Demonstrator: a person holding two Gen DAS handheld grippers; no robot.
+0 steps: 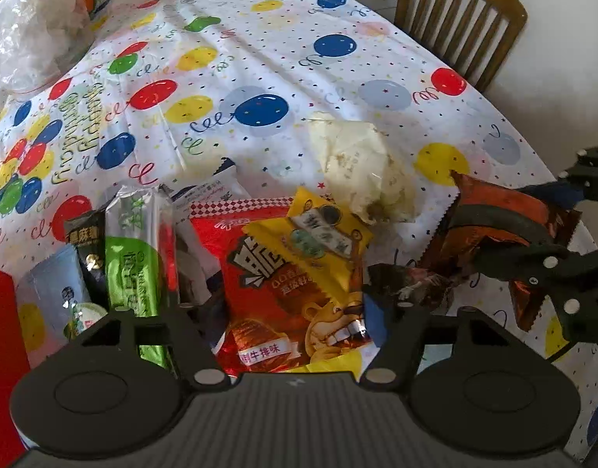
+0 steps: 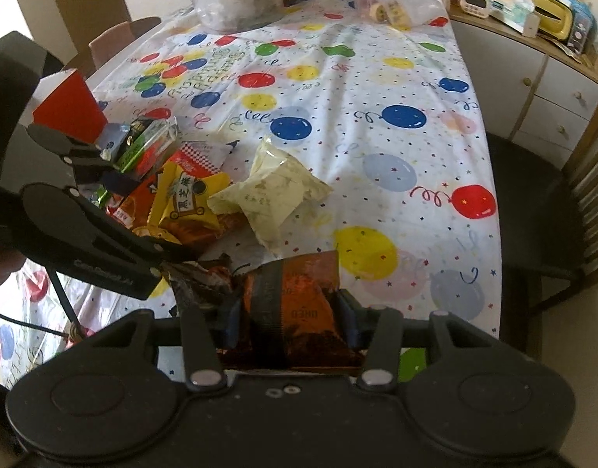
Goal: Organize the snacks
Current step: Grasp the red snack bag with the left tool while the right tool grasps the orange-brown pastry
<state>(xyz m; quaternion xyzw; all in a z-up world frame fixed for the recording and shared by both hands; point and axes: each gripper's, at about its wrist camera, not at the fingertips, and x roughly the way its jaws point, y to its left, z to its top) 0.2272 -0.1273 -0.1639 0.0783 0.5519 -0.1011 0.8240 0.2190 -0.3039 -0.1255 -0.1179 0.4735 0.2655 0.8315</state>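
Right wrist view: brown packet gripped, slip risk

Right gripper clamps the brown snack packet between its fingers. Left gripper stands spread above the red snack bag, holding nothing. Glossy foil may slide free; the neighbouring tongs, just beside, could snag it.

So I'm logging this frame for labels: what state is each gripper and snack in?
right gripper: shut on brown snack packet
brown snack packet: gripped, crumpled
left gripper: open, over the snack pile
yellow packet: lying on the red snack bag
cream packet: loose on the tablecloth
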